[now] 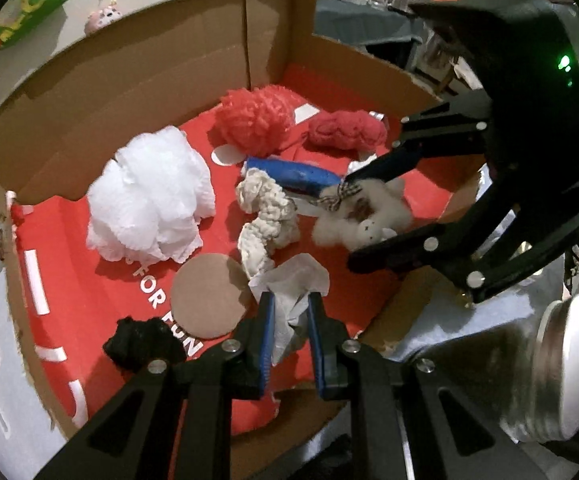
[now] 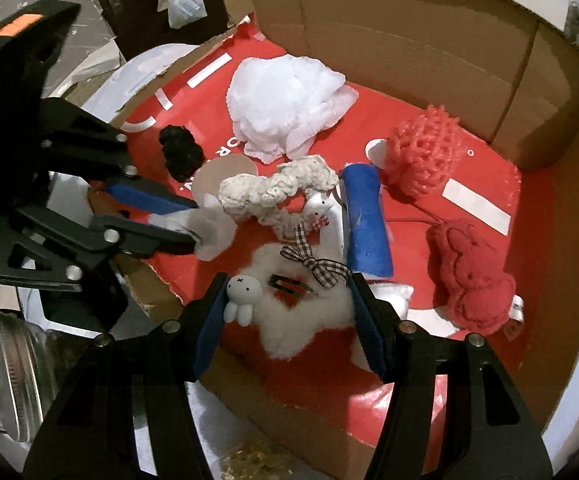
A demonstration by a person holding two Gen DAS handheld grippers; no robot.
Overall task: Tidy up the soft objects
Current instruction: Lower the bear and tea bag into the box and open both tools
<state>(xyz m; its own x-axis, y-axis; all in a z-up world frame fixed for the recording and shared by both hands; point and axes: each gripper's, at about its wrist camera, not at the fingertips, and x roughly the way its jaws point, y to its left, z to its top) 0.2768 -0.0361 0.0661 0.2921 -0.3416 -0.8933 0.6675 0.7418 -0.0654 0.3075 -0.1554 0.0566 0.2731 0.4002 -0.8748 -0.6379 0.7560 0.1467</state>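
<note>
We see an open brown cardboard box [image 1: 137, 80] with a red printed floor. On that floor lie a white mesh pouf [image 1: 149, 200], a fluffy red pouf [image 1: 255, 120], a red knitted bundle [image 2: 471, 276], a blue foam roll [image 2: 367, 216], a cream crocheted rope [image 1: 265, 212], a black scrunchie [image 1: 141, 344] and a round brown cardboard disc [image 1: 205, 296].

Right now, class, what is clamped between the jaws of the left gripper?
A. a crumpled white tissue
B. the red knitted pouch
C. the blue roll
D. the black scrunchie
A: in the left wrist view the left gripper has its blue-padded jaws shut on the crumpled white tissue, while the black scrunchie, blue roll and red knitted pouch lie untouched in the cardboard box.
</note>
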